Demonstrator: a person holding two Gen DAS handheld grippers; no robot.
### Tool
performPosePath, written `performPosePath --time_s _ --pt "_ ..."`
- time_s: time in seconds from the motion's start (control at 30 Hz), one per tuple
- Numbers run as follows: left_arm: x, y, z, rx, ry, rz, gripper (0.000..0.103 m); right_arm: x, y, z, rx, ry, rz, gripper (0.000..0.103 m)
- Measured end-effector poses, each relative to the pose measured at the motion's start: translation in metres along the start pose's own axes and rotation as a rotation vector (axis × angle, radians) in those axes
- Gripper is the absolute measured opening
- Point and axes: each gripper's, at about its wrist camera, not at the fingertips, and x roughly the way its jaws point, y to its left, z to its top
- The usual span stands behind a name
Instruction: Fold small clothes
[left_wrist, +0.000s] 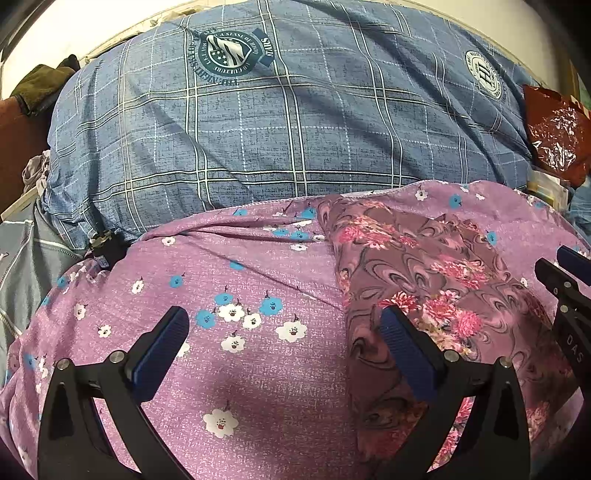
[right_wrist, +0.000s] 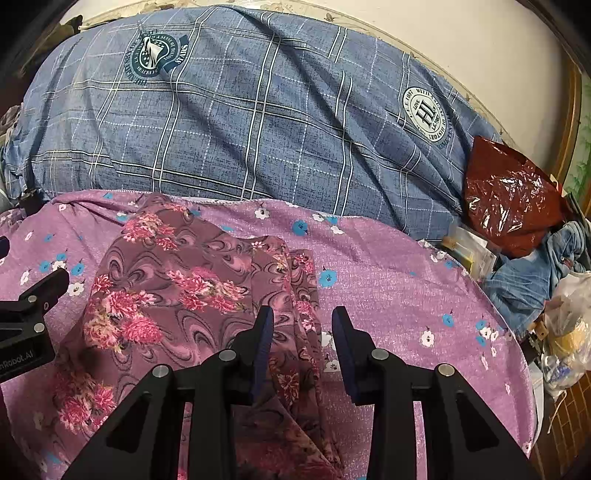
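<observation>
Floral garment (right_wrist: 184, 288) lower end cut off by frame edge.

Soft matt cloth everywhere: the swirl-and-flower garment (right_wrist: 177, 280) looks thin and smooth, the lilac sheet (right_wrist: 388, 280) slightly grainy, the blue checked quilt (right_wrist: 258, 122) coarse-woven. The red bag (right_wrist: 509, 195) gleams, probably crinkled plastic.

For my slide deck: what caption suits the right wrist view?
Right hand-held gripper open over the folded floral garment on a lilac flowered sheet.
</observation>
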Motion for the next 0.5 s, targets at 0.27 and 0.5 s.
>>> performPosePath --time_s 0.27,0.5 --pt "0.0004 -0.0013 -0.0014 0.004 0.001 -0.001 0.103 0.0005 -0.0006 -0.0005 -0.004 0.001 -0.004 0.034" --pt "0.0009 -0.0018 -0.0014 0.006 0.002 -0.002 0.103 0.0013 -0.0024 -0.0009 -0.004 0.002 -0.009 0.034"
